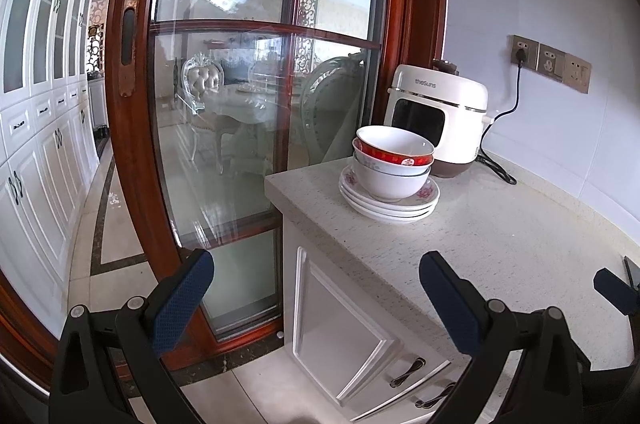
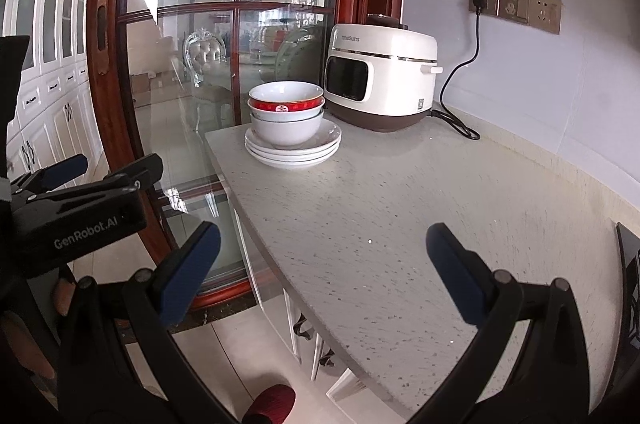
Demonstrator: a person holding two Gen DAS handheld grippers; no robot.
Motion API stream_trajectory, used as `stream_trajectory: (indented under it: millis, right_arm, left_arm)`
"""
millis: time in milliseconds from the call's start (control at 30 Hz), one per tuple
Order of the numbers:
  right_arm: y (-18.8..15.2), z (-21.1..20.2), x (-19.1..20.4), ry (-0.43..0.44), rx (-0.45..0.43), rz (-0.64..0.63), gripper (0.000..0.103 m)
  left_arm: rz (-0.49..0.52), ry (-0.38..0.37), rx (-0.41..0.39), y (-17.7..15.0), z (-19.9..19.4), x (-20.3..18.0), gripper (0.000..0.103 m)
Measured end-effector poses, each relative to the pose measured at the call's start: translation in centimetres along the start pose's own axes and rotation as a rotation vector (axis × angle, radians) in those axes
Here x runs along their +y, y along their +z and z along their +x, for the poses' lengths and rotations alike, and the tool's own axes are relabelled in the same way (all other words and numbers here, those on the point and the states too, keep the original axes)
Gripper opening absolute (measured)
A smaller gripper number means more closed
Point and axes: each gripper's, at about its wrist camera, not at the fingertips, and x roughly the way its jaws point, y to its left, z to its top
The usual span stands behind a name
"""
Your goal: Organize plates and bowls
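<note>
In the left wrist view, the left gripper (image 1: 316, 288) fills the lower part of the frame with its blue-padded fingers (image 1: 182, 300) spread wide and nothing between them. Past it, left of centre, stands the wood-framed glass door (image 1: 128, 72). Right of centre, on the speckled countertop (image 1: 500, 244), sits the crockery: three bowls (image 1: 390, 164) nested one inside another on a stack of plates (image 1: 390, 206), near the counter's far left corner and just beside the white rice cooker (image 1: 438, 120).

In the right wrist view, the right gripper (image 2: 322, 260) is likewise wide open and empty across the bottom of the frame, with the other tool's body at the left edge. The same pile lies in the upper middle, well apart from both tools.

By the look of it the sorting is either finished or not begun (one tidy pile gives no sign which); if bowls and plates must be separated, all of that is left, since neither tool touches anything.

The bowls are white, the middle one red-banded; the plates are white with pink floral rims, stacked evenly and upright.
</note>
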Motion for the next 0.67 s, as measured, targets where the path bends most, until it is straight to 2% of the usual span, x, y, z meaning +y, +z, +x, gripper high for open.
stream_trajectory:
  millis: [667]
  right_arm:
    - [-0.19, -0.47, -0.99, -0.003, 0.007, 0.008, 0.103]
  left_arm:
    - [-0.002, -0.006, 0.033, -0.15, 0.38, -0.94, 0.103]
